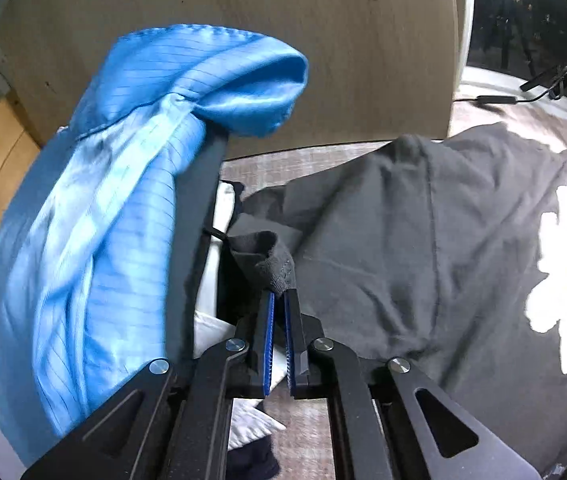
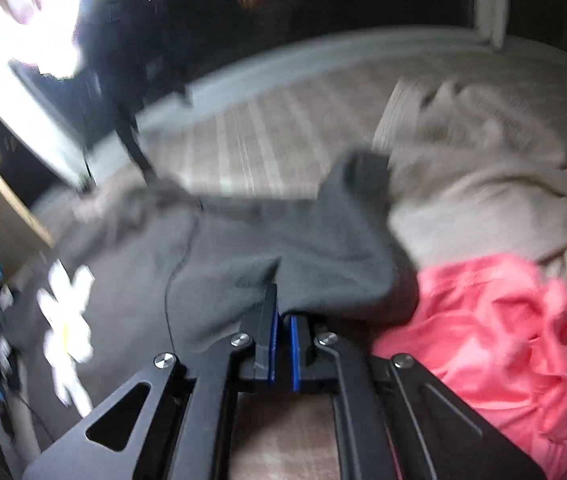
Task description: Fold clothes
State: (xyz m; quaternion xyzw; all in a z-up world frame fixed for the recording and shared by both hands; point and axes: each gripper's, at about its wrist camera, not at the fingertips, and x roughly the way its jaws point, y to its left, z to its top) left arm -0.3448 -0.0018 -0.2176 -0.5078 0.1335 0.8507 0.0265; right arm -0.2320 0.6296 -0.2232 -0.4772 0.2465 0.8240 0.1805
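A dark grey T-shirt (image 1: 423, 240) with a white flower print (image 1: 563, 280) lies spread on a striped bed cover. My left gripper (image 1: 279, 296) is shut on a ribbed edge of the grey shirt (image 1: 271, 264) and lifts it a little. In the right wrist view, which is blurred, my right gripper (image 2: 283, 312) is shut on another edge of the same grey shirt (image 2: 283, 248); the flower print (image 2: 67, 320) lies to its left.
A blue striped garment (image 1: 95, 240) hangs over a dark post at the left, before a wooden headboard (image 1: 283, 40). A pink garment (image 2: 503, 340) and a beige blanket (image 2: 483, 180) lie right of the shirt. White cloth (image 1: 215, 332) lies under the left gripper.
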